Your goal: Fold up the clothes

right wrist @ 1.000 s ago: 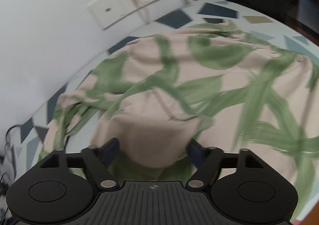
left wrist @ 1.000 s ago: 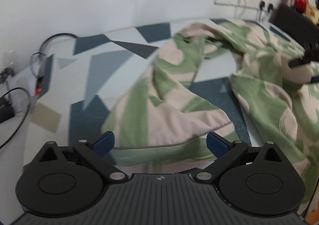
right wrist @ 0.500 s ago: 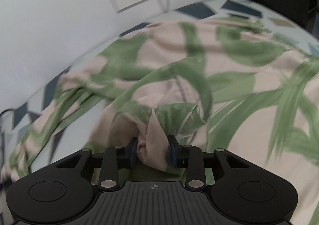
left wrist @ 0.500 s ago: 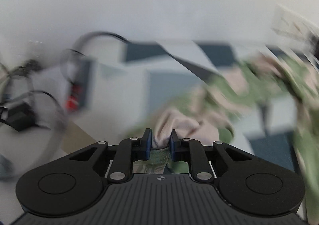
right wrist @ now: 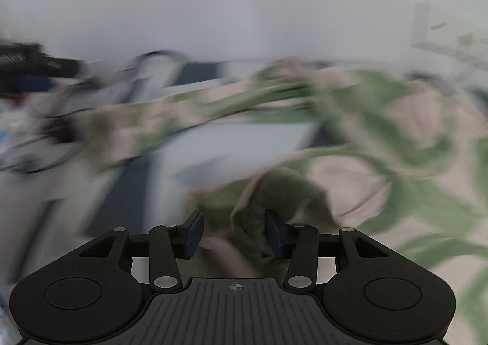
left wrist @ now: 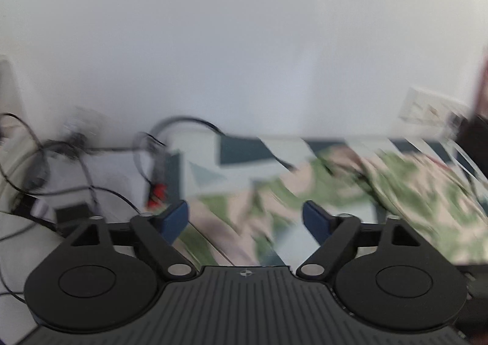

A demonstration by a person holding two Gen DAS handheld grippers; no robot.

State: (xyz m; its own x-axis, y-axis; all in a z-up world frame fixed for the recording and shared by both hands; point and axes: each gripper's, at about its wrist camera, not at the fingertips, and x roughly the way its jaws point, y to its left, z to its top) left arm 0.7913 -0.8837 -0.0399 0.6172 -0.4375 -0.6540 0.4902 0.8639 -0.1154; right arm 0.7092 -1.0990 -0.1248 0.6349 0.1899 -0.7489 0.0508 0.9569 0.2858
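A pink garment with green leaf print (left wrist: 405,189) lies crumpled on the patterned tabletop (left wrist: 241,149), blurred by motion. My left gripper (left wrist: 245,218) hovers over the garment's left end. Its jaws are opening wide and nothing is pinched between its blue pads (left wrist: 175,216). In the right wrist view the garment (right wrist: 366,168) spreads to the right. My right gripper (right wrist: 233,233) has its jaws opening around a bunched fold (right wrist: 253,216). The fold rests against the right pad (right wrist: 274,236), with a gap at the left pad.
Black cables and a power adapter (left wrist: 73,210) lie tangled at the table's left end, by a red-marked switch (left wrist: 157,192). A white wall (left wrist: 244,55) stands close behind, with a socket plate (left wrist: 427,107) at the right. A dark shape (right wrist: 33,65) shows at the far left.
Both grippers pinched the garment half a second ago. The left has let go and spread wide. The right has loosened on its fold. Both views swung left toward the cables.
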